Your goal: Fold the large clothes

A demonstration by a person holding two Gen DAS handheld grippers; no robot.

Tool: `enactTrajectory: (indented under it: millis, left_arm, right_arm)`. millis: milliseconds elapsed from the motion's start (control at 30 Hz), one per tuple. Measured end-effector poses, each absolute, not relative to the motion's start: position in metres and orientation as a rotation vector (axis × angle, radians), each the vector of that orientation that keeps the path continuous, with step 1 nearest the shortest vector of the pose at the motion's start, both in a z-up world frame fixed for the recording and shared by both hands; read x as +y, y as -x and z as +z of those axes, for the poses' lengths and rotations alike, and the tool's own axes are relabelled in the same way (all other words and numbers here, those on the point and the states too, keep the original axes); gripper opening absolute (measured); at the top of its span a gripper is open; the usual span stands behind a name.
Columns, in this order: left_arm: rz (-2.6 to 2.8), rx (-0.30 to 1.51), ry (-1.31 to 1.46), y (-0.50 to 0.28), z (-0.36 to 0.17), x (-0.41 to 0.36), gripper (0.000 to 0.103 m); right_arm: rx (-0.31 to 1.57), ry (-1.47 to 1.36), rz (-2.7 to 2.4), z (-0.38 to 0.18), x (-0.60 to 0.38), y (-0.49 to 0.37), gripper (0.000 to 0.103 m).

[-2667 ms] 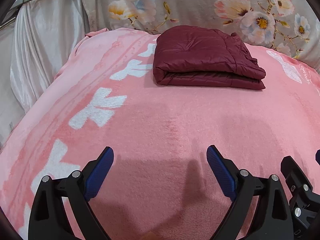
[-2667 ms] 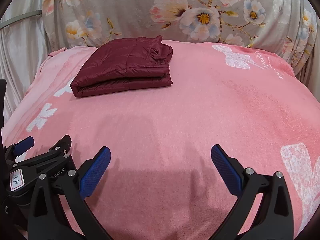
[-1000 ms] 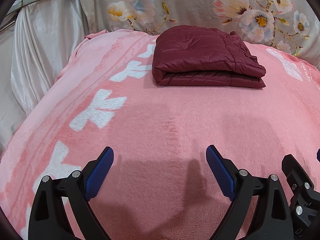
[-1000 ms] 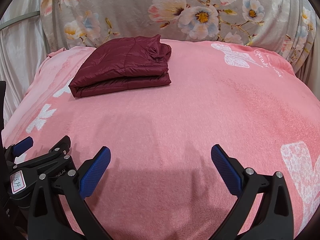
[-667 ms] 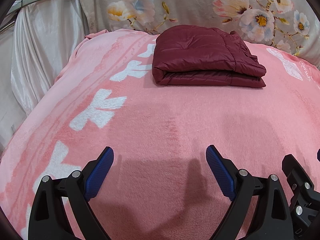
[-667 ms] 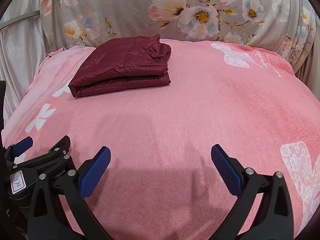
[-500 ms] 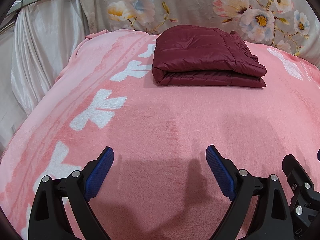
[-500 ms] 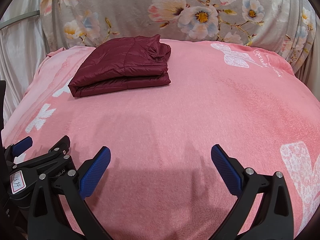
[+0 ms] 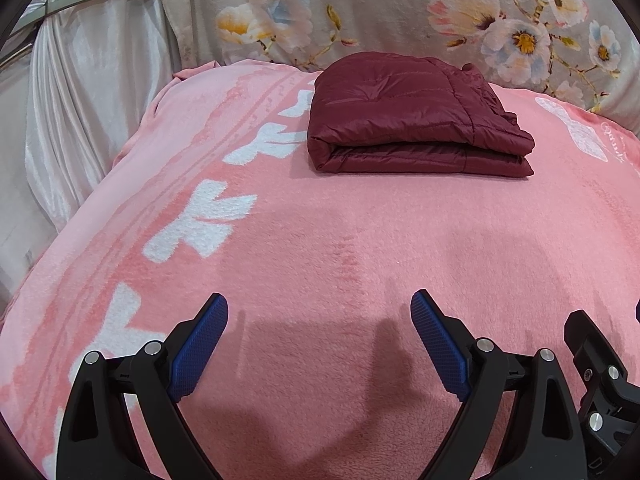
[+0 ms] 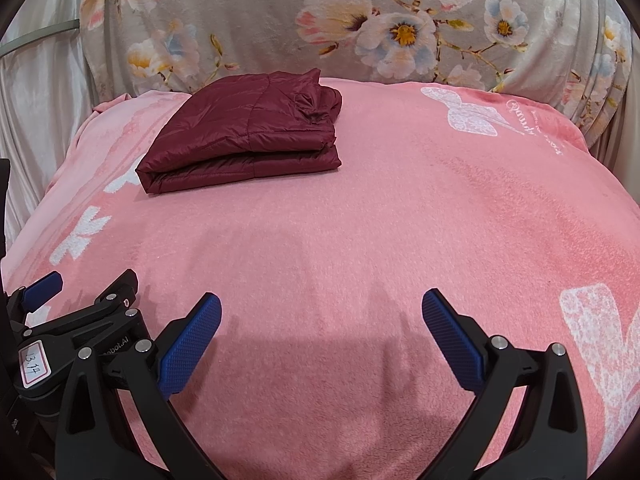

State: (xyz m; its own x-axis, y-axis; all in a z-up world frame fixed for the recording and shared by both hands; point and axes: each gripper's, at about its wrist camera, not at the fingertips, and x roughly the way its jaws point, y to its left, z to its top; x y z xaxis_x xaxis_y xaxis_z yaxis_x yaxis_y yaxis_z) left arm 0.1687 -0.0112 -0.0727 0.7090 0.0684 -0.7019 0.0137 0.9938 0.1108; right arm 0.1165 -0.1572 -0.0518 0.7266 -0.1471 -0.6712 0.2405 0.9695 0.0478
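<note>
Left wrist view: I read the maroon jacket [image 9: 416, 116] as already folded into a compact stack, parked at the far end of the pink blanket [image 9: 320, 248] against the floral cushion [image 9: 360, 4], presumably to free the near area. My left tongs [image 9: 319, 340] and right tongs [image 10: 321, 340] hover released, grasping nothing, well short of the jacket. I judge the fold complete.

A white label [image 10: 35, 364] on the left tongs [image 10: 76, 332] reads "13.14"; beside the label, "obot.AI" is printed on their body.
</note>
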Motion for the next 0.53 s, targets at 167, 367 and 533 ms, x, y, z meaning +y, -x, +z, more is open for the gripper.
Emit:
enactTrajectory:
  millis: [167, 367, 533]
  left_arm:
    - [0.025, 0.774, -0.105, -0.1677, -0.0712, -0.0092, 0.086]
    - [0.036, 0.764, -0.117, -0.1661, -0.0703, -0.0118, 0.082]
    - [0.031, 0.758, -0.117, -0.1652, -0.0694, -0.0126, 0.077]
  right_arm:
    - [0.726, -0.135, -0.217, -0.0526, -0.1563, -0.1164, 0.098]
    - [0.729, -0.129, -0.224, -0.0528, -0.1571, -0.1156, 0.098]
    - [0.728, -0.127, -0.226, -0.0529, -0.1567, -0.1153, 0.098]
